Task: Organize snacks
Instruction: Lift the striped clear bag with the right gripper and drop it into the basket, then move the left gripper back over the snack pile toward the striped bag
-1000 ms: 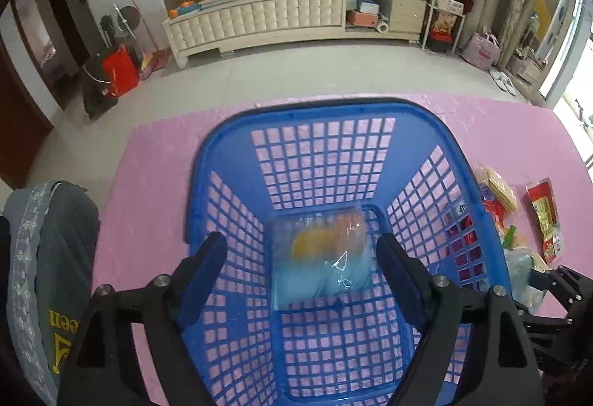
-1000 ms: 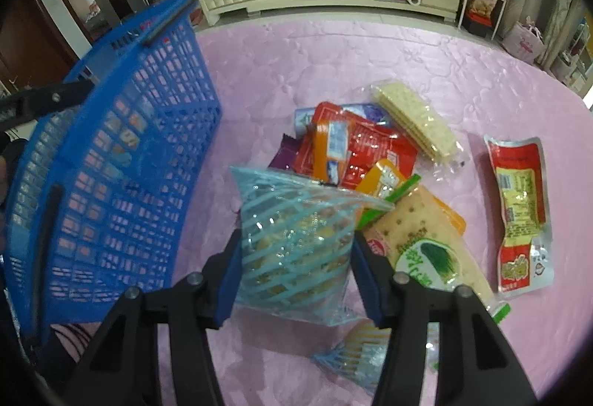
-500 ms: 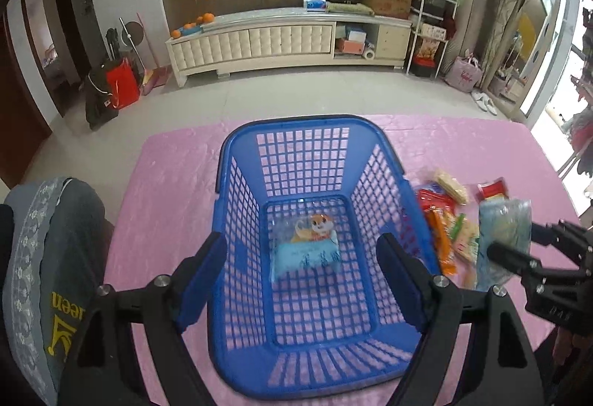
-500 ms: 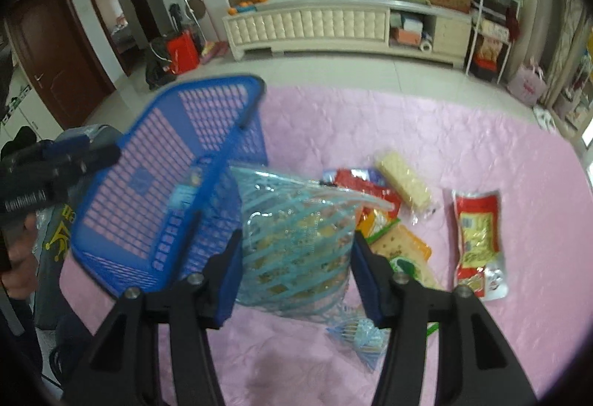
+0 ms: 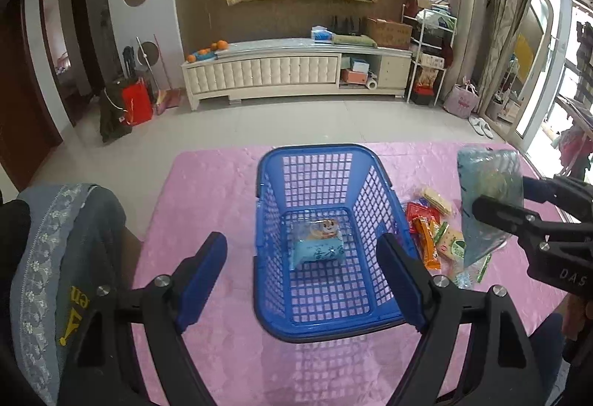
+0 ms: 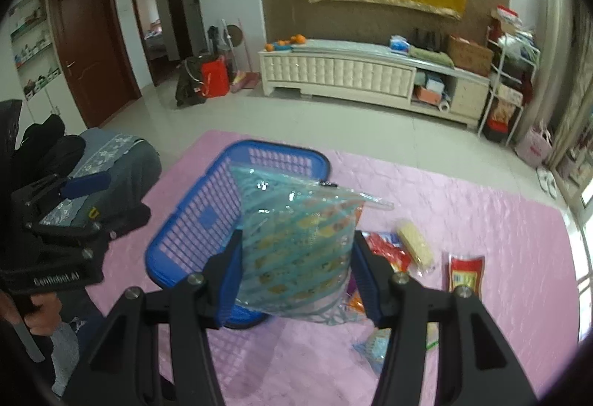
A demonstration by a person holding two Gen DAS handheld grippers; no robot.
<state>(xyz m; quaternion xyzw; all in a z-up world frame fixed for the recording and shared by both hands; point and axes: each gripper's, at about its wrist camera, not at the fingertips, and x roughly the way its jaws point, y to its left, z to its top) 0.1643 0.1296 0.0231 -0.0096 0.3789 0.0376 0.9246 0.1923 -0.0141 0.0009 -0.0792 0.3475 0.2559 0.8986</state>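
Note:
A blue plastic basket (image 5: 267, 228) stands on the pink table cover and holds one blue snack pack (image 5: 317, 248). My left gripper (image 5: 302, 280) is open and empty, raised above the basket's near end. My right gripper (image 6: 296, 276) is shut on a light-blue striped snack bag (image 6: 296, 239) and holds it in the air to the right of the basket (image 6: 192, 220). The bag also shows in the left wrist view (image 5: 489, 198). A pile of loose snacks (image 5: 433, 231) lies on the cover right of the basket.
A red pouch (image 6: 465, 274) and a pale cracker pack (image 6: 413, 244) lie on the pink cover (image 6: 481, 220) to the right. A grey cushioned seat (image 5: 55, 257) stands at the table's left edge. A white TV cabinet (image 5: 289, 72) lines the far wall.
Both grippers have risen well above the table. The right one lifted the striped bag off the snack pile and carried it toward the basket. The left one pulled back up out of the basket.

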